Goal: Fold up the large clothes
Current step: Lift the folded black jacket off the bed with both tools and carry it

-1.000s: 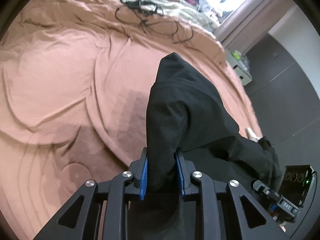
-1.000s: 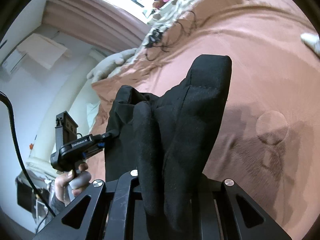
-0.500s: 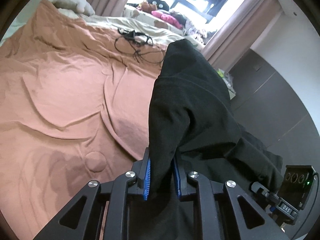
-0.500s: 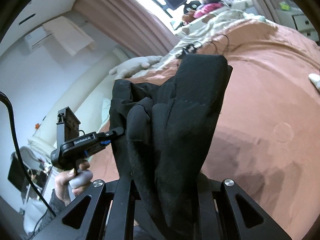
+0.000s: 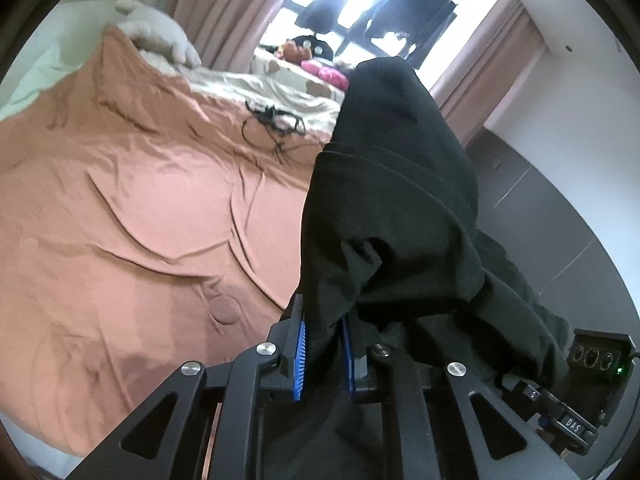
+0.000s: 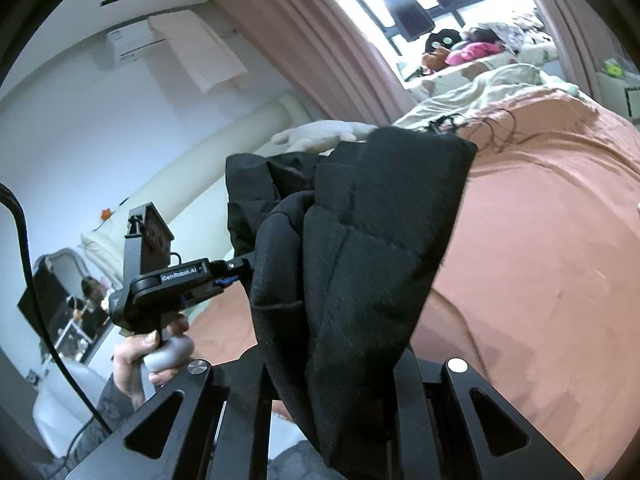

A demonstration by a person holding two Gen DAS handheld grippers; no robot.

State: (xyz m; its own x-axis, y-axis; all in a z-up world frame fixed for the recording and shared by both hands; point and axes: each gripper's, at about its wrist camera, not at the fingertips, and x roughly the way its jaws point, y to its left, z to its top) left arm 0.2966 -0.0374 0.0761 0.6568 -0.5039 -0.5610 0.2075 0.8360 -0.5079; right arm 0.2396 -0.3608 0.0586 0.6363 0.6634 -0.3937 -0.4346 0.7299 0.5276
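While both my grippers hold it aloft: the black garment (image 5: 392, 208) hangs bunched above the bed, touching no surface that I can see.
Left gripper (image 5: 323, 354): my 2 blue-padded fingers (image 5: 299, 354) are clenched on a fold of the cloth, which rises out of the gap and flops over toward the right; the pinch sits low on the fold, I judge, so the weight cannot slide free.
Right gripper (image 6: 328, 408): cloth fills the space between my fingers and hides the pads; I cannot tell how tightly they close, though the fabric draped from there suggests a grasp.
Garment in the right wrist view (image 6: 360, 248): several thick layers with stitched seams stand up in front of the lens; a far edge runs across to my left gripper (image 6: 176, 280), seen from the side in the person's hand (image 6: 136, 356).
Reason for the 2-point hold: I judge it lets the heavy piece hang and straighten before it is spread.
Orange bedspread (image 5: 132, 216): wrinkled, lying below the garment as the likely laying surface.
Black cables (image 5: 274, 126): tangled near the far end of the bedspread, well apart from the cloth.
Task stage: early by my estimate; no flat fold is visible yet.
Risk: bunched layers may land twisted.
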